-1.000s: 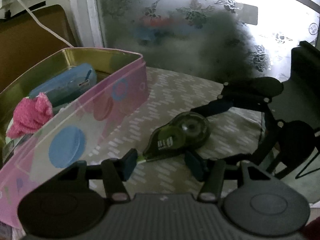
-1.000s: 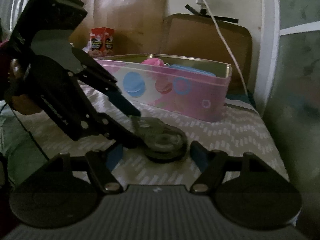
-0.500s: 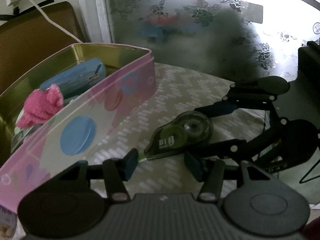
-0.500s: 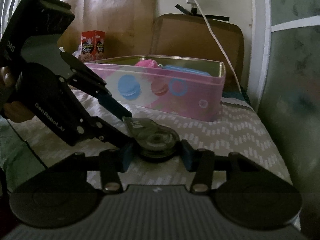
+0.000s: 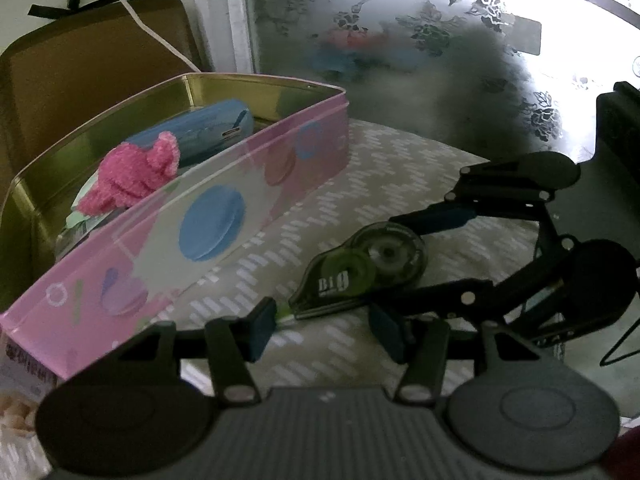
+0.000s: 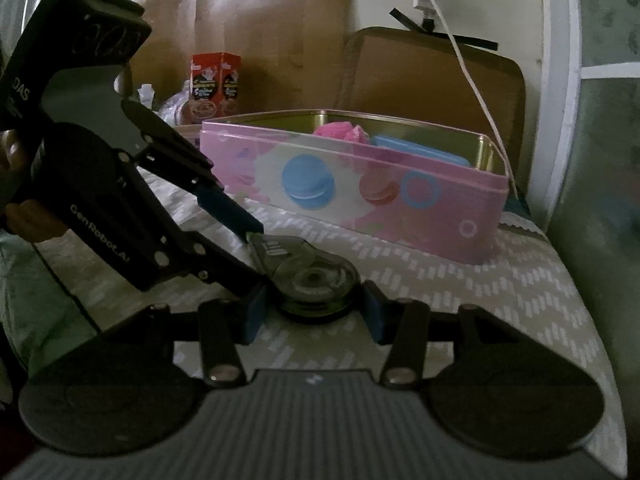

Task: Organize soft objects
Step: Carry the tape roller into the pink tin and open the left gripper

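A dark see-through correction tape dispenser [image 5: 360, 272] [image 6: 316, 280] lies on the patterned cloth in front of a pink tin [image 5: 208, 232] [image 6: 360, 200]. Inside the tin are a pink fluffy piece [image 5: 132, 176] [image 6: 340, 132] and a blue pouch [image 5: 200, 136] [image 6: 416, 148]. My right gripper [image 6: 314, 316] [image 5: 390, 264] is shut on the dispenser's round end, one pad on each side. My left gripper [image 5: 324, 328] [image 6: 256, 258] points down at the dispenser's nose. Its jaws stand apart, and the nose lies between the fingertips with no clear press.
A red snack carton [image 6: 214, 84] and brown cardboard [image 6: 432, 80] stand behind the tin. A white cable [image 6: 472, 80] hangs down to the tin's right corner. Frosted glass [image 5: 400, 60] rises beyond the table. The cloth's right edge [image 6: 580, 320] drops off close by.
My right gripper's jaws have closed onto the dispenser's round end. Both grippers and the dispenser have shifted together toward the tin, which now looms larger in the left wrist view.
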The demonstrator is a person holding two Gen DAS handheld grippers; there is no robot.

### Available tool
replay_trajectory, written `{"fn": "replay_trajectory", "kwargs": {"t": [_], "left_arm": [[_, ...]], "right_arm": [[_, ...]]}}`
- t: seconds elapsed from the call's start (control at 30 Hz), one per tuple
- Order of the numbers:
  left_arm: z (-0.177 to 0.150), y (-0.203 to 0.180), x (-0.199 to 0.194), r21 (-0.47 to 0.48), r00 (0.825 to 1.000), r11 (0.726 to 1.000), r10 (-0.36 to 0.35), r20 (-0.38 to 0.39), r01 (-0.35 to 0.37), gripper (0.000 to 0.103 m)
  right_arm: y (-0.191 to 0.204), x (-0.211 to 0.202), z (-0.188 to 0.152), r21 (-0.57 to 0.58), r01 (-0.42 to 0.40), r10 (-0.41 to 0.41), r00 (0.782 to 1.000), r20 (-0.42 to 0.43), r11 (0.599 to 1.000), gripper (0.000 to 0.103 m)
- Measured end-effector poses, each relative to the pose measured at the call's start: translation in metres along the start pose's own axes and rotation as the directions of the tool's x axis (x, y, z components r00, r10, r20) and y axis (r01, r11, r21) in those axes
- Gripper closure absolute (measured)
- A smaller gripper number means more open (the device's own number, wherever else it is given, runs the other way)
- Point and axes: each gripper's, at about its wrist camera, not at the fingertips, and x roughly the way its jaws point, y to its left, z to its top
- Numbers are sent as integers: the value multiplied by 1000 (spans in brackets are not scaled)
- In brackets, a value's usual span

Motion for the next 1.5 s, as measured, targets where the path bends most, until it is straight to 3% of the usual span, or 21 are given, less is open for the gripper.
{"fn": "replay_trajectory", "kwargs": {"t": [0.2, 0.33, 0.4, 0.43, 0.5, 0.53, 0.67, 0.8, 0.9, 0.93, 0.97, 1.03, 1.17, 1.23, 1.3, 1.33, 1.37, 1.43, 1.5], "left_arm": [[3, 1, 5, 0, 1000, 1000, 20, 3, -20, 40], [3, 5, 7, -8, 1000, 1000, 6, 16, -6, 45], [2, 4, 5, 5, 1000, 1000, -16, 26, 16, 62], [2, 2, 3, 16, 999, 999, -37, 28, 37, 73], [3, -5, 0, 32, 995, 995, -99, 21, 98, 80], [4, -10, -1, 45, 992, 992, -123, 18, 122, 80], [1, -30, -3, 134, 997, 988, -73, 11, 71, 81], [-6, -9, -18, 38, 992, 992, -124, 33, 123, 71], [-5, 16, -24, -88, 991, 988, -125, 44, 128, 55], [-2, 26, -22, -152, 990, 979, -133, 37, 137, 51], [2, 37, -19, -232, 988, 961, -150, 26, 152, 48], [6, 52, -10, -358, 981, 915, -191, 16, 184, 43], [10, 67, 5, -541, 969, 811, -245, 32, 223, 11], [11, 70, 10, -590, 966, 774, -253, 44, 230, 11], [12, 72, 14, -621, 965, 747, -257, 61, 238, 15], [12, 72, 15, -633, 967, 739, -246, 64, 229, 22], [12, 72, 15, -634, 970, 742, -237, 59, 220, 39], [10, 68, 11, -625, 975, 756, -217, 40, 194, 55], [3, 69, 4, -641, 966, 734, -252, 52, 226, 58]], "right_arm": [[-1, 2, 0, -16, 18, -18, 1000, 11, 1000, 37], [-5, 4, 0, -3, -3, 3, 1000, 9, 1000, 37], [-5, 4, 1, 4, -28, 28, 1000, 3, 1000, 45], [-4, 3, 1, -2, -21, 21, 1000, 3, 1000, 55], [-2, 1, 3, 1, -56, 56, 998, 2, 998, 97], [1, 1, 4, 15, -72, 73, 997, 0, 997, 100], [23, 6, 6, -102, 14, -15, 1000, -9, 995, 97], [15, -1, 3, -74, 0, -1, 1000, -19, 997, 92], [10, -9, 1, -48, 12, -13, 1000, -11, 999, 69], [8, -10, 2, -40, 20, -20, 1000, 3, 999, 54], [6, -10, 3, -35, 26, -25, 1000, 16, 999, 49], [4, -2, 8, -28, 34, -33, 999, 17, 999, 49], [-1, 23, 20, -14, 39, -40, 999, -30, 999, 41], [-1, 35, 21, -20, 18, -19, 998, -58, 1000, 41], [0, 39, 23, -8, -4, 3, 998, -56, 1000, 49], [0, 39, 24, 5, -25, 25, 998, -59, 1000, 53], [5, 39, 23, 6, -2, 2, 999, -50, 1000, 53], [17, 36, 19, -37, 66, -68, 997, -36, 997, 53], [19, 25, 16, 1, 86, -86, 996, -16, 996, 53]]}}
